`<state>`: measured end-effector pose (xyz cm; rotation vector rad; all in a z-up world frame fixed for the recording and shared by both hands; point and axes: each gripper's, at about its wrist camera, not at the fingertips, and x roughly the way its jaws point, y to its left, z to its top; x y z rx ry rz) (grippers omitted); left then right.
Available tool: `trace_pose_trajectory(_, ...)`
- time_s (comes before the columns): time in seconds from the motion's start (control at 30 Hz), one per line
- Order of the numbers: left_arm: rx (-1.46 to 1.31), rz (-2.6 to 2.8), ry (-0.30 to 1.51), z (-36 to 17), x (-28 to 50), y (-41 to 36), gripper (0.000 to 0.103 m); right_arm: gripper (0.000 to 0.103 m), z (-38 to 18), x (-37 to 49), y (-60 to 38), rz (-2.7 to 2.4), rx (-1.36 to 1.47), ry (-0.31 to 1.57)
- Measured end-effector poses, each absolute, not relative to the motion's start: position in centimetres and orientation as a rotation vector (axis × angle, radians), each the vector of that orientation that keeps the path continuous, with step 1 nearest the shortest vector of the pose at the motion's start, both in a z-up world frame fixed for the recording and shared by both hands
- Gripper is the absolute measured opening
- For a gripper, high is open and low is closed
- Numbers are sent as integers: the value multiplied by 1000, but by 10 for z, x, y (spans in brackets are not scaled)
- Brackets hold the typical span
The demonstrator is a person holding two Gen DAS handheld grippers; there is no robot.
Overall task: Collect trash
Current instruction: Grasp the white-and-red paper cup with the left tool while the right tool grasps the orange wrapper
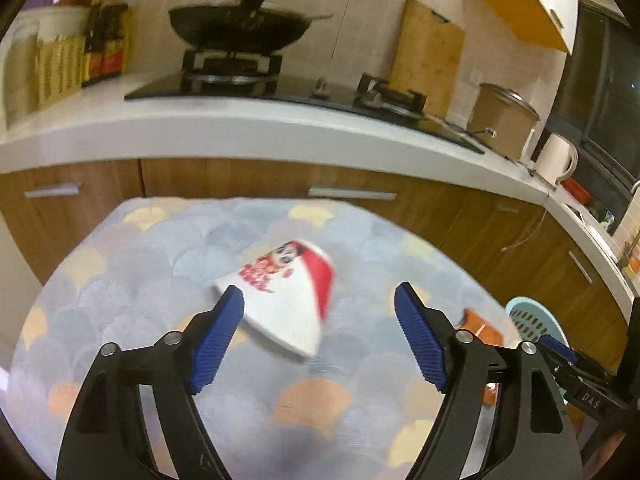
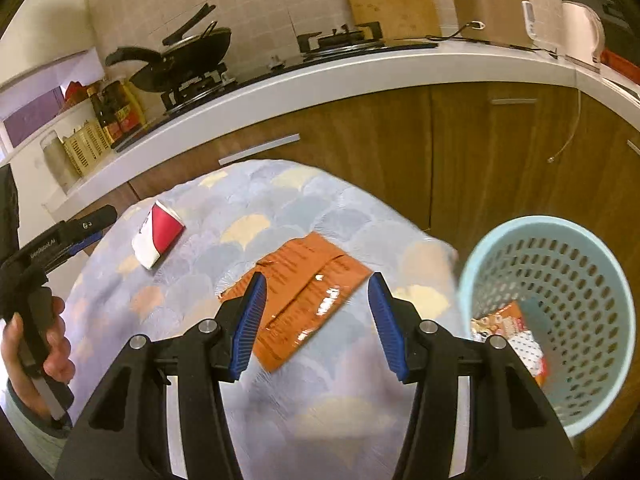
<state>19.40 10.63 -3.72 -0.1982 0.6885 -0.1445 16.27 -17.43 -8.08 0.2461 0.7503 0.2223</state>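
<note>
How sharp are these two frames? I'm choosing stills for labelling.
Left wrist view: motion blur smears the cup and the wok; only the hand-held gripper is crisp. Right wrist view: sharper, though the basket rim is blurred and glare streaks the orange wrapper. Both bend the counter edge.

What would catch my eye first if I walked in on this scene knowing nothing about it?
Probably the blue fingers of the two handheld grippers, spread open over a pastel scallop-patterned cloth. On it lie a crushed red and white paper cup toward the left and a flattened orange wrapper in the middle. At the cloth's right edge stands a pale blue perforated basket that already holds some packaging, with a kitchen counter and a black wok behind.
</note>
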Motion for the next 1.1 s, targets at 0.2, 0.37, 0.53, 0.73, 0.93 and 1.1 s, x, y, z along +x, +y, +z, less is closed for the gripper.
trace_pose_trajectory(0.2, -139, -120, 754, -63, 221, 118, 80, 50, -93, 176, -161, 210, 252, 769)
trace_pose_trajectory(0.37, -174, -115, 811, -85, 237, 128, 80, 50, -97, 178, -162, 206, 257, 773)
trace_pose_trajectory(0.53, -185, -137, 833, -90, 246, 125, 80, 50, -100, 179, -160, 210, 248, 780)
trace_pose_trajectory(0.73, -223, -164, 839, -91, 256, 120, 63, 51, -102, 180, -161, 212, 253, 791)
trace_pose_trajectory(0.93, -216, -167, 816, -89, 258, 110, 38, 53, -103, 181, -163, 212, 256, 794)
trace_pose_trajectory(1.1, -212, -160, 761, -85, 251, 109, 22, 66, -104, 181, -166, 192, 274, 799)
